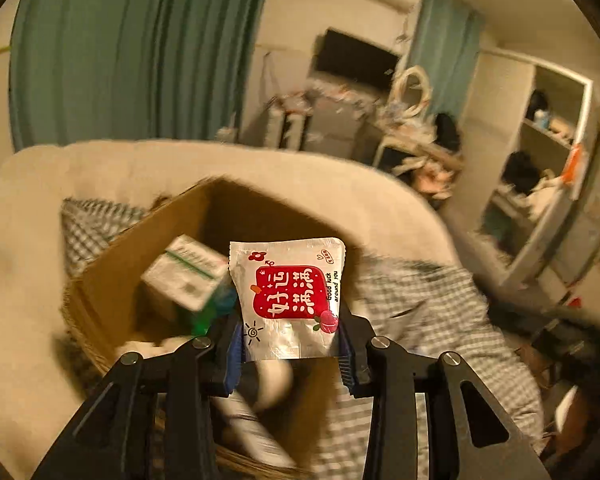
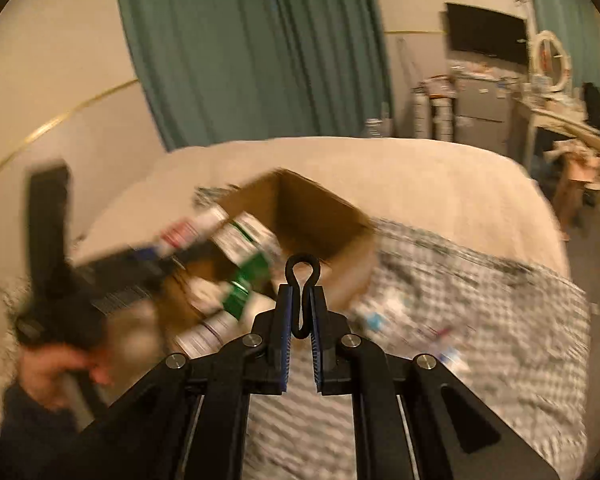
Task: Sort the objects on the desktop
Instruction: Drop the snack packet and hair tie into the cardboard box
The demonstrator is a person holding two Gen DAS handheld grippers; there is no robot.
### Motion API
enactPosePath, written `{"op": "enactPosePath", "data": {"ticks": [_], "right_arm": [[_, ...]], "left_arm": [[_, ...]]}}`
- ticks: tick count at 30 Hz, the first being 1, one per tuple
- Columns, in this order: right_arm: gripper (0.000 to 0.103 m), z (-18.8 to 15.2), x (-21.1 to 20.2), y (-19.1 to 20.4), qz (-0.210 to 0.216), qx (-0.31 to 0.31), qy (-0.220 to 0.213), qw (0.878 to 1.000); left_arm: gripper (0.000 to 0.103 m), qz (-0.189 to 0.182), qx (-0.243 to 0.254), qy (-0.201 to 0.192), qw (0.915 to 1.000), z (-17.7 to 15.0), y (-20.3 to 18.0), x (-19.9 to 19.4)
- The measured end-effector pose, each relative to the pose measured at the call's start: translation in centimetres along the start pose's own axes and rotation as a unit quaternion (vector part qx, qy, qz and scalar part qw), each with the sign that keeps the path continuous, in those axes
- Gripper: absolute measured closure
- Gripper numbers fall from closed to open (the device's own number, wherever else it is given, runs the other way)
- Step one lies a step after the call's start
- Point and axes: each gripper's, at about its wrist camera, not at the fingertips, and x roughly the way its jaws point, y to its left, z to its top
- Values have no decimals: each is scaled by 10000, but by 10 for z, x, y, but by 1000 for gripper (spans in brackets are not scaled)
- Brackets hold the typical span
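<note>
On the bed, the cardboard box (image 1: 140,264) sits open. Your left tongs (image 1: 290,344) grip the silver sachet (image 1: 290,296) above it; right tongs (image 2: 302,328) clench a black clip (image 2: 302,280). Release squarely over the opening.

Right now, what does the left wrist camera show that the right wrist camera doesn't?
Only the left wrist view shows the left gripper clamped on a silver packet with a red label, held above the box. Only the right wrist view shows the right gripper shut on a black looped clip, and a hand at lower left. Both show the open cardboard box and the checked cloth.
</note>
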Motion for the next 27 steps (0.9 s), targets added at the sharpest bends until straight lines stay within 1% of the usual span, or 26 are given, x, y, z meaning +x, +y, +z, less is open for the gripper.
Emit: {"op": "enactPosePath", "data": {"ticks": [2,3,4,6,7,8,9,11,12,13,17,21,23,25,27], "right_arm": [[95,13,25,11,91,-39,121,9999],[95,17,40,16,54,-70,167,9998],[95,19,52,20,37,-68,214,9997],[94,23,76,22,17,89,300,9995],[88,24,82,23,2,158,315,9994],[77,25,90,22,15,239,339,9991],[70,24,92,22,-7,254,334,9991],[43,23,91,20,-69,266,262,9993],[37,22,88,18,-128,301,186,9993],[32,23,84,17,-174,341,123,9992],[32,25,58,7,-220,432,33,9988],[31,24,16,1,-503,176,-207,9984],[29,19,-4,-3,-761,-16,-290,9967],[29,7,-24,-7,-1057,-299,-335,9934],[29,-7,-39,-16,-1246,-468,-384,9904]], "left_arm": [[64,59,-268,81,9996,-5,21,12],[63,93,-327,130,9993,-9,27,19],[60,178,-271,244,9992,-12,31,28],[50,148,-192,398,9989,-16,32,36],[38,40,-199,460,9987,-17,34,40],[26,-15,-225,456,9987,-18,35,41],[21,-23,-253,420,9988,-19,38,40],[9,104,-261,289,9992,-19,40,39],[6,178,-263,260,9992,-19,42,39],[5,241,-279,253,9990,-18,44,41],[5,314,-440,241,9982,-17,45,35],[5,329,-340,82,9988,-22,29,17],[5,214,-201,8,9996,-26,14,10],[5,-24,45,-77,10000,-31,-6,3],[4,-202,218,-142,9995,-36,-23,-3]]}}
